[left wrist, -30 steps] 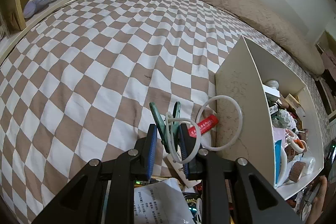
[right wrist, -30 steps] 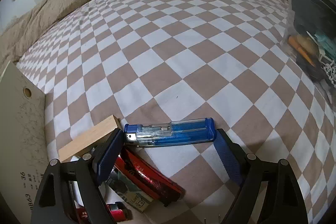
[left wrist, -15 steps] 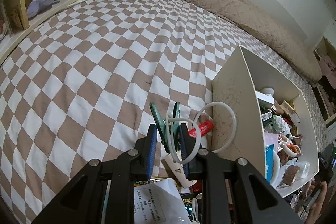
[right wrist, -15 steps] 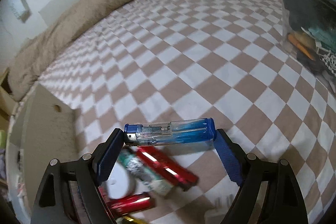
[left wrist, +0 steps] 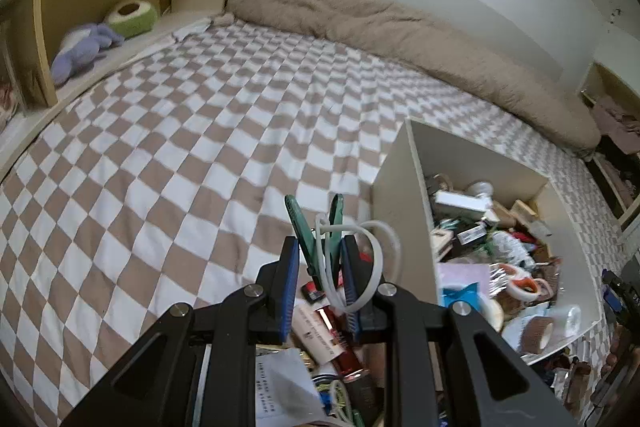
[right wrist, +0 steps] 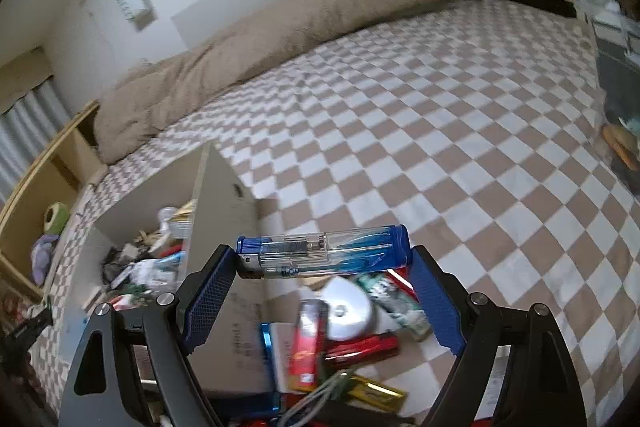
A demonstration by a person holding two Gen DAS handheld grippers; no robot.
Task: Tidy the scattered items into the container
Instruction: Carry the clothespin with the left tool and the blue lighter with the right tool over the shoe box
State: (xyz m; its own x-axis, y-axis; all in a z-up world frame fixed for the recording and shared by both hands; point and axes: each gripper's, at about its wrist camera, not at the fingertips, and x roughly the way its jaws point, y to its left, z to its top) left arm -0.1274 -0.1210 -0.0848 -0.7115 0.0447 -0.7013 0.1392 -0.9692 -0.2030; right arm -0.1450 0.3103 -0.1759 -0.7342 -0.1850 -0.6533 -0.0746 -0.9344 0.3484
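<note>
Jaws clenched on both sides: your left gripper [left wrist: 319, 279] pinches the green clip [left wrist: 306, 235] and white cable [left wrist: 370, 267]. Your right gripper [right wrist: 322, 273] grasps the blue lighter [right wrist: 324, 251] lengthwise, beside the container [right wrist: 224, 195].

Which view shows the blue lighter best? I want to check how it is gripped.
The right wrist view: the blue lighter spans crosswise between the right gripper pads, held end to end, fully visible. The left wrist view does not show it.
</note>
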